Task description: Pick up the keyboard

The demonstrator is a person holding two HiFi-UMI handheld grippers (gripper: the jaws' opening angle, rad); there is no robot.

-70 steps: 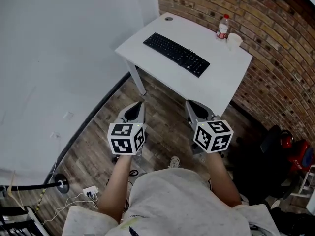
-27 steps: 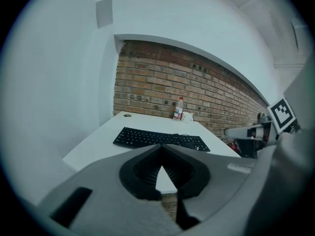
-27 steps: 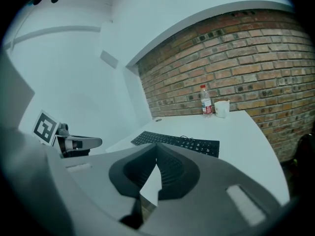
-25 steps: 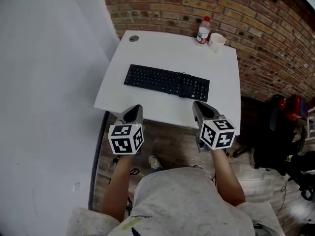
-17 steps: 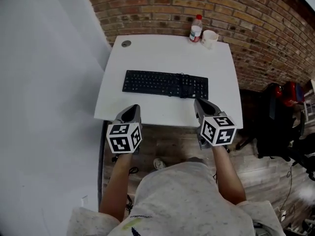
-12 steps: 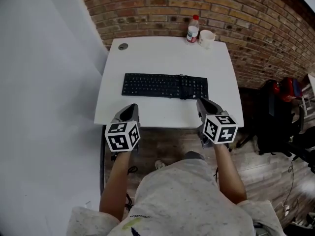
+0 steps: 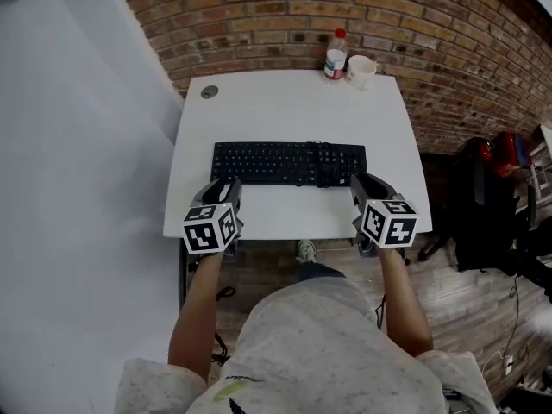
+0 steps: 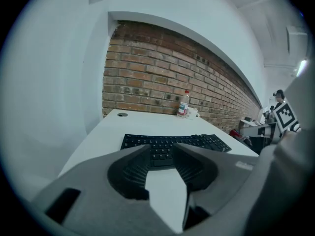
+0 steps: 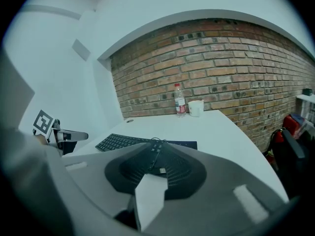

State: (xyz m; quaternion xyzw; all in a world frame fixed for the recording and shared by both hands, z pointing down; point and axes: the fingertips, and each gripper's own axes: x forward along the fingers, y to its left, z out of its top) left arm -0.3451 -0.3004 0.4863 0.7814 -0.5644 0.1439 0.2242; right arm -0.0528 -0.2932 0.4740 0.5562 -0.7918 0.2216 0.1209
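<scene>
**Black keyboard not yet lifted, a gripper at each near corner**

Black and flat, the keyboard (image 7: 289,163) lies across the middle of the white table (image 7: 285,102), long side towards you, and nothing holds it. You are in the approach step.

Your left gripper (image 7: 226,185) hangs just short of the keyboard's near-left corner. Its jaws have just been opening and stand clearly apart, with only bare tabletop between them.

Your right gripper (image 7: 361,182) sits at the keyboard's near-right corner. Its jaws have also just been opening, but they are parted by only a narrow slit and grasp nothing. Whether their tips already touch the keyboard, the views do not settle.

The next move probably calls for wider jaws on the right. Each gripper then needs to go lower, so that one jaw can slip under the keyboard's thin edge and the other can rest on top. Take both ends together and lift them evenly, or the keyboard may tilt or slide. Mind the cable at its far edge.

The bottle (image 7: 335,55) and mug (image 7: 360,70) stand well beyond the keyboard's far side, out of your way.
</scene>
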